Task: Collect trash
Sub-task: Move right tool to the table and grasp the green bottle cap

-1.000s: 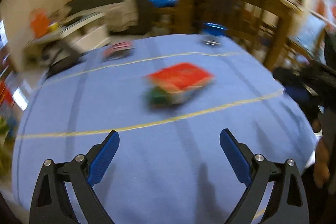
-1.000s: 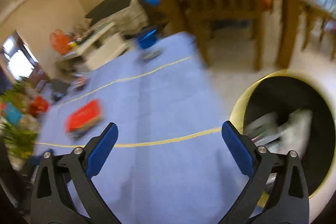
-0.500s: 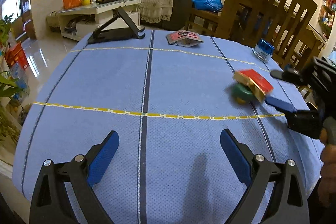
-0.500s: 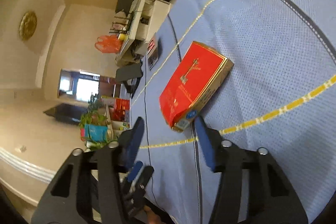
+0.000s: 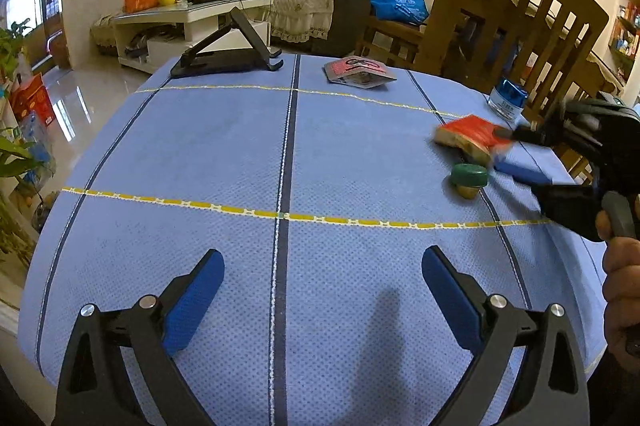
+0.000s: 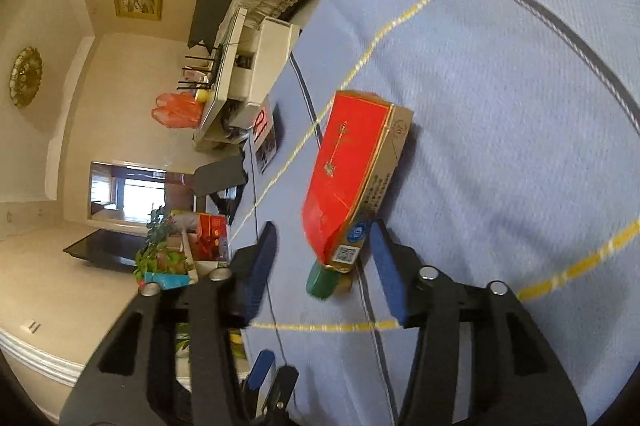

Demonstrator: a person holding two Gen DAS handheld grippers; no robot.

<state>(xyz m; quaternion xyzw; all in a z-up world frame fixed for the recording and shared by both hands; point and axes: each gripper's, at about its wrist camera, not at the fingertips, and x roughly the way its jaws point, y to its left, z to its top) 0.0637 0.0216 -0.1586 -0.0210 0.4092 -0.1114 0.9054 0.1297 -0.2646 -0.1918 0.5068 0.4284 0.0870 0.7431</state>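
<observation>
The desk (image 5: 224,154), covered by a blue cloth with yellow and dark lines, serves as landmark. A red box (image 6: 352,174) lies flat on the desk near its right edge, as seen from the left wrist view, one short end raised on a green cap (image 6: 322,280) beneath it. The right tool (image 6: 324,258), rolled onto its side, points at that raised end; its jaws are closing, with the box's end and the cap between the blue fingers (image 6: 386,266), which do not yet press on either. The left tool (image 5: 322,298) hangs released over the desk's near edge, nothing between its fingers. A red-and-white packet (image 5: 358,71) and a blue-topped jar (image 5: 506,100) lie toward the desk's far side, beside a black stand (image 5: 228,56).
</observation>
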